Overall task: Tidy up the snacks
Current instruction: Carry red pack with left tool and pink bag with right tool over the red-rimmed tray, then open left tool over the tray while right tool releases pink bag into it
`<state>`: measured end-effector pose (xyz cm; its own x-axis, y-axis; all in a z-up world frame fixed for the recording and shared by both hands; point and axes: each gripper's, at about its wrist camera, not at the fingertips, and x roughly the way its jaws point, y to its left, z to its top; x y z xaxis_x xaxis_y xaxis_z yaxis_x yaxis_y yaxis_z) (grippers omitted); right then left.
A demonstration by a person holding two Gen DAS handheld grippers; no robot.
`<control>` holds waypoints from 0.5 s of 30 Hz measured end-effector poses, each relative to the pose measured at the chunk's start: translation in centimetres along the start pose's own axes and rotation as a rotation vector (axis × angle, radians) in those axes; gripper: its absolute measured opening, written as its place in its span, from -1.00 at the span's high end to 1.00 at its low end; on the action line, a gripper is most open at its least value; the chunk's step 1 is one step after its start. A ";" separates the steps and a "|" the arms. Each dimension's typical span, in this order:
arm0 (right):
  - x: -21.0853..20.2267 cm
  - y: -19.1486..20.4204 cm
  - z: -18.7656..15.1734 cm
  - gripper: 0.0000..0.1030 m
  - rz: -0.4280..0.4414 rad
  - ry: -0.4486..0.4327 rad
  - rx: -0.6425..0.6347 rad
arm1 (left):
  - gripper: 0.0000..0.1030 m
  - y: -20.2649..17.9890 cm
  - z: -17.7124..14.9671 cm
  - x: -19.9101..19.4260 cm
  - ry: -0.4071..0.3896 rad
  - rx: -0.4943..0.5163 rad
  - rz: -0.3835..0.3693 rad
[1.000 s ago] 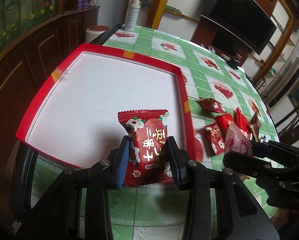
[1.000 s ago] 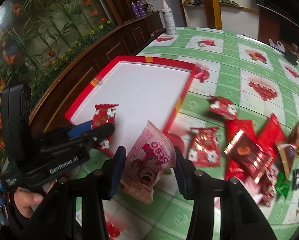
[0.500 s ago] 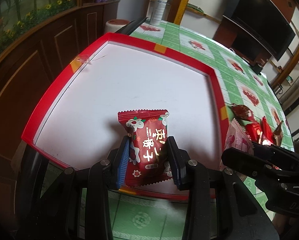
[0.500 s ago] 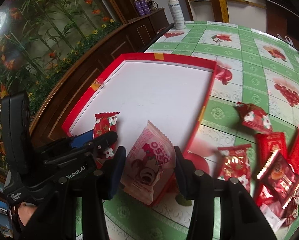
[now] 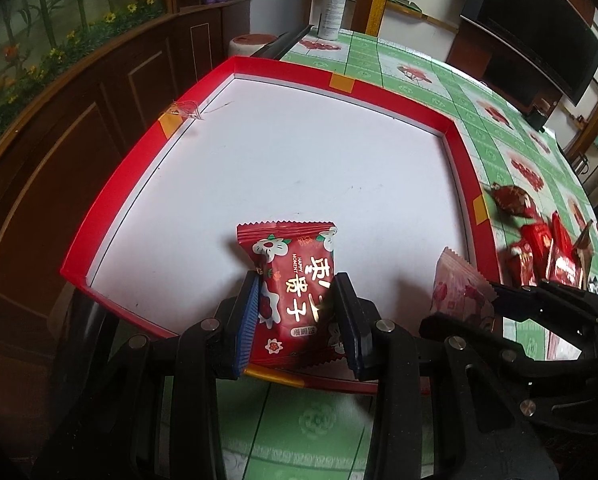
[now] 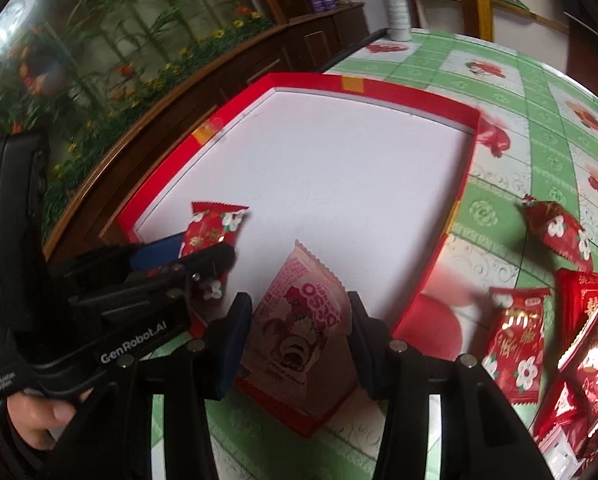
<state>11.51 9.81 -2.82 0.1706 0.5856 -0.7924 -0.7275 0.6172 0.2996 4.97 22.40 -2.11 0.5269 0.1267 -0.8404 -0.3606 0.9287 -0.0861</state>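
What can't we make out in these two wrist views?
- Red packet: lower edge hidden by the left tool, left view.
- Pink packet: bottom covered by the right tool, right view; print blurred.
- Snack pile: cut off at the right edge, count unclear.
- Tray: near rim hidden behind both tools.

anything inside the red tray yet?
The red tray shows only bare white floor. The red packet and pink packet hang over its near edge, each clamped in jaws. The floor beneath them is hidden.
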 end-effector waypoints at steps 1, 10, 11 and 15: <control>-0.1 0.1 -0.1 0.03 -0.005 0.006 -0.012 | 0.30 -0.1 -0.2 -0.1 0.001 0.001 0.000; -0.3 0.2 -0.9 0.03 -0.002 0.042 -0.046 | 0.30 -0.3 -1.1 -0.7 0.004 -0.002 -0.004; -0.2 0.3 -0.8 0.03 -0.009 0.044 -0.051 | 0.30 -0.2 -1.0 -0.7 0.004 -0.006 -0.003; 0.4 0.8 -0.6 0.01 -0.043 0.058 -0.081 | 0.29 -0.4 -0.9 -0.6 0.004 0.000 0.005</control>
<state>10.57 10.20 -3.24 0.1658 0.5264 -0.8339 -0.7723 0.5952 0.2222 4.08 21.66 -2.10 0.5221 0.1298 -0.8429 -0.3630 0.9282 -0.0819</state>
